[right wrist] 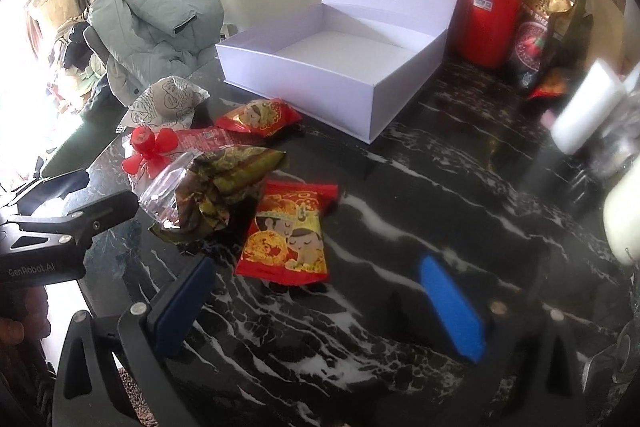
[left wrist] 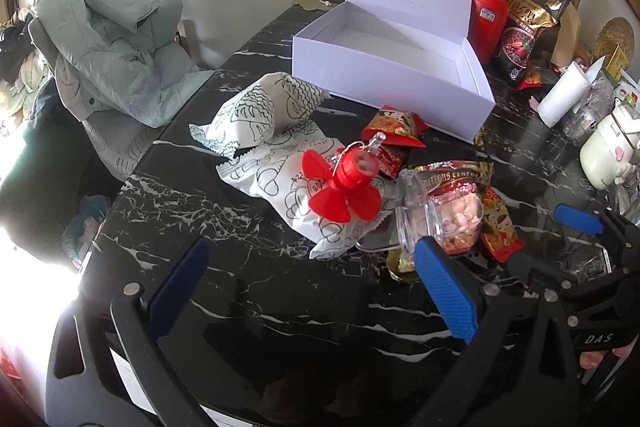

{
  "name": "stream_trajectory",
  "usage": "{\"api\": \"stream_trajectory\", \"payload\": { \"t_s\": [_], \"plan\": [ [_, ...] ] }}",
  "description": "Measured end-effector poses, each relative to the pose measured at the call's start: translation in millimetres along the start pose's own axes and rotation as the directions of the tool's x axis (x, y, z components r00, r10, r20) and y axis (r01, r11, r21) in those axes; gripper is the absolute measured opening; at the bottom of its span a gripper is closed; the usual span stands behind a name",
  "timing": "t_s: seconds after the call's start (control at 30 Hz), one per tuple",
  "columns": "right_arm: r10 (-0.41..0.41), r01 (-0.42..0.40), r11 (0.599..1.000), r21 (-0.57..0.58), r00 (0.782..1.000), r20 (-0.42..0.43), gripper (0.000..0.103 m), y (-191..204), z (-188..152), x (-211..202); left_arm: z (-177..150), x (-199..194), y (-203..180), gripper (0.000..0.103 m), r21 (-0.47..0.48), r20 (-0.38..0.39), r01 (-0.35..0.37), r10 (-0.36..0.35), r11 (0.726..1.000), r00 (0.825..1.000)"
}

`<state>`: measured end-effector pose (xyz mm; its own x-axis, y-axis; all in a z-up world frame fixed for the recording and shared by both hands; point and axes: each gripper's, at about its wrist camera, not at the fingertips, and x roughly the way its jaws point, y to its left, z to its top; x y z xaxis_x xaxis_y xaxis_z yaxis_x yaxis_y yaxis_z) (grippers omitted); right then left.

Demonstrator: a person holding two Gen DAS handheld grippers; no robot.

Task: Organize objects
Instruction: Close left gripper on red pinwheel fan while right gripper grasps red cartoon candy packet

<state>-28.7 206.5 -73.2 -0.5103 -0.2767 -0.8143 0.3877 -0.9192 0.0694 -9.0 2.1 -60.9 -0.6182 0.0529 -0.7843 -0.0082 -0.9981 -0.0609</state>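
**A:** Panel (a), left wrist view. What lies between the grippers and the white box [left wrist: 390, 67], and how will it handle?

**B:** A loose heap on the black marble table [left wrist: 280, 307], in front of the open, empty box: two white snack bags [left wrist: 260, 115] with line drawings, a red plastic fan [left wrist: 344, 187] resting on them, a clear jar [left wrist: 436, 211] lying on its side, and red candy packets [left wrist: 394, 127]. The bags judge as light, soft and crinkly, best pinched at a sealed edge. The fan looks light but its blades seem fragile, so the round hub is the safer hold. The jar appears stiff and slick, likely to roll.

**A:** Panel (b), right wrist view?

**B:** A flat red packet [right wrist: 286, 235] lies nearest the right gripper [right wrist: 320, 295], beside a crumpled gold wrapper [right wrist: 228, 183]. The packet sits flush on the table, so an edge must be caught.

**A:** State of the fingers?

**B:** Both the left gripper [left wrist: 316, 291] and the right are spread wide, grasping nothing.

**A:** Limits of the figure?

**B:** The jar's contents blur with the wrapper behind it, and the right edge of panel (b) is smeared beyond reading
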Motion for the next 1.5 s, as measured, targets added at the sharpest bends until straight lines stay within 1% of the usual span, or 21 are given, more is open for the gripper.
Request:
{"api": "stream_trajectory", "payload": {
  "t_s": [0.07, 0.2, 0.37, 0.53, 0.63, 0.7, 0.8, 0.93, 1.0, 1.07, 1.1, 1.2, 1.23, 1.27, 1.5],
  "plan": [
    [0.003, -0.003, 1.0, -0.003, 1.0, -0.005, 0.103, 0, 2, 4, 4, 0, 0, 0.096, 0.014, 0.003, -0.001, 0.001, 1.0, 1.0],
    [0.019, -0.019, 1.0, -0.006, 1.0, -0.01, 0.103, -2, 7, 10, 11, 2, 0, 0.093, 0.03, 0.009, 0.019, -0.02, 0.999, 1.0],
    [0.03, -0.03, 0.999, -0.009, 0.999, -0.03, 0.102, -3, 11, 20, 18, 14, 1, 0.076, 0.041, -0.012, 0.028, -0.028, 0.999, 1.0],
    [0.045, -0.045, 0.999, -0.006, 0.998, -0.05, 0.099, -4, 14, 27, 22, 20, 0, 0.064, 0.05, -0.016, 0.051, -0.05, 0.997, 0.999],
    [0.053, -0.054, 0.999, -0.003, 0.996, -0.068, 0.094, -4, 15, 33, 24, 18, -3, 0.063, 0.074, 0.008, 0.049, -0.05, 0.996, 0.999],
    [0.055, -0.056, 0.998, -0.001, 0.995, -0.08, 0.093, -5, 15, 36, 26, 19, -5, 0.061, 0.089, 0.012, 0.047, -0.049, 0.995, 0.999],
    [0.063, -0.062, 0.998, 0.012, 0.994, -0.091, 0.092, -8, 14, 39, 29, 22, -7, 0.057, 0.098, 0.013, 0.051, -0.053, 0.994, 0.999],
    [0.066, -0.065, 0.998, 0.017, 0.994, -0.082, 0.089, -10, 14, 39, 32, 25, -8, 0.047, 0.099, 0.017, 0.056, -0.058, 0.993, 0.998],
    [0.068, -0.066, 0.998, 0.017, 0.995, -0.079, 0.086, -11, 14, 39, 32, 25, -10, 0.043, 0.102, 0.024, 0.056, -0.059, 0.993, 0.998],
    [0.07, -0.069, 0.998, 0.007, 0.995, -0.076, 0.08, -10, 14, 38, 32, 24, -11, 0.039, 0.106, 0.027, 0.054, -0.058, 0.993, 0.998],
    [0.07, -0.07, 0.998, 0.001, 0.995, -0.074, 0.078, -9, 14, 37, 32, 24, -12, 0.039, 0.108, 0.029, 0.054, -0.058, 0.993, 0.998],
    [0.07, -0.071, 0.997, -0.014, 0.996, -0.063, 0.064, -8, 14, 36, 31, 23, -12, 0.038, 0.107, 0.034, 0.057, -0.061, 0.993, 0.998],
    [0.067, -0.069, 0.997, -0.02, 0.996, -0.061, 0.056, -7, 14, 36, 30, 22, -11, 0.038, 0.105, 0.035, 0.055, -0.059, 0.993, 0.998],
    [0.062, -0.064, 0.998, -0.026, 0.996, -0.059, 0.051, -7, 14, 35, 30, 22, -11, 0.038, 0.104, 0.036, 0.056, -0.06, 0.993, 0.998],
    [0.078, -0.08, 0.996, -0.033, 0.996, -0.051, 0.048, -9, 11, 31, 31, 12, -13, 0.038, 0.113, 0.053, 0.062, -0.068, 0.992, 0.996]
  ]
}}
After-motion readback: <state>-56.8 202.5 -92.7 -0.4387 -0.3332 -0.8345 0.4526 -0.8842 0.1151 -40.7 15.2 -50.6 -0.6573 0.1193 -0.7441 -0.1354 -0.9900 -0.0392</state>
